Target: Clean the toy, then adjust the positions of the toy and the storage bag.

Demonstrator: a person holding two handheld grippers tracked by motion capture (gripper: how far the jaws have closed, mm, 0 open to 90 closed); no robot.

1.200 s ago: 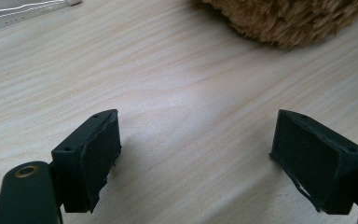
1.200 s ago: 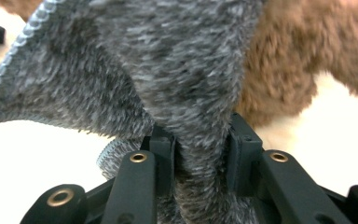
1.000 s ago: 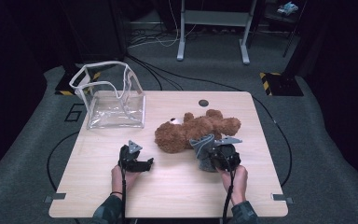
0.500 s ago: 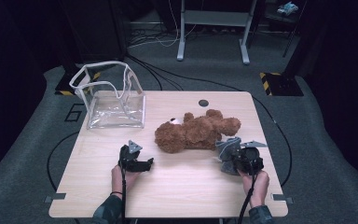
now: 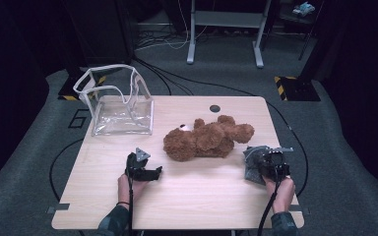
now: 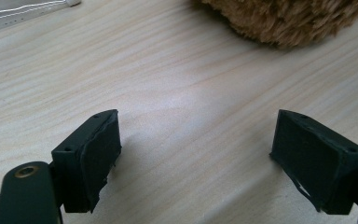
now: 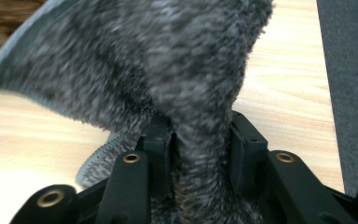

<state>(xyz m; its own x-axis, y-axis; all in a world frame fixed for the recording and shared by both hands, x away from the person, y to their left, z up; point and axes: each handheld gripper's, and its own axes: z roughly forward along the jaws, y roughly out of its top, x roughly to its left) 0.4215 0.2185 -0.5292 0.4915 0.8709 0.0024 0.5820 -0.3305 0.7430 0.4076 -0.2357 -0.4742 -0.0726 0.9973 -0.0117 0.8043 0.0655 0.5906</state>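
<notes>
A brown teddy bear [image 5: 206,140] lies on its side in the middle of the wooden table [image 5: 202,201]; its fur [image 6: 284,21] fills the top of the left gripper view. My right gripper [image 5: 257,166] is at the table's right edge, shut on a grey fuzzy cloth [image 5: 251,164]. In the right gripper view the cloth [image 7: 168,60] rises from between the jaws [image 7: 200,140], which have just been opening a little while it stays pinched between them. My left gripper [image 5: 150,166] rests on the table left of the bear. It stands open [image 6: 196,154] with bare wood between its pads.
A clear plastic zip bag [image 5: 115,101] stands open at the table's back left. A small dark round hole [image 5: 215,108] marks the tabletop behind the bear. Cables and a metal stand base lie on the carpet beyond the table.
My right gripper has carried the grey cloth from beside the bear out to the table's right edge. The left gripper and the bear have not moved.
</notes>
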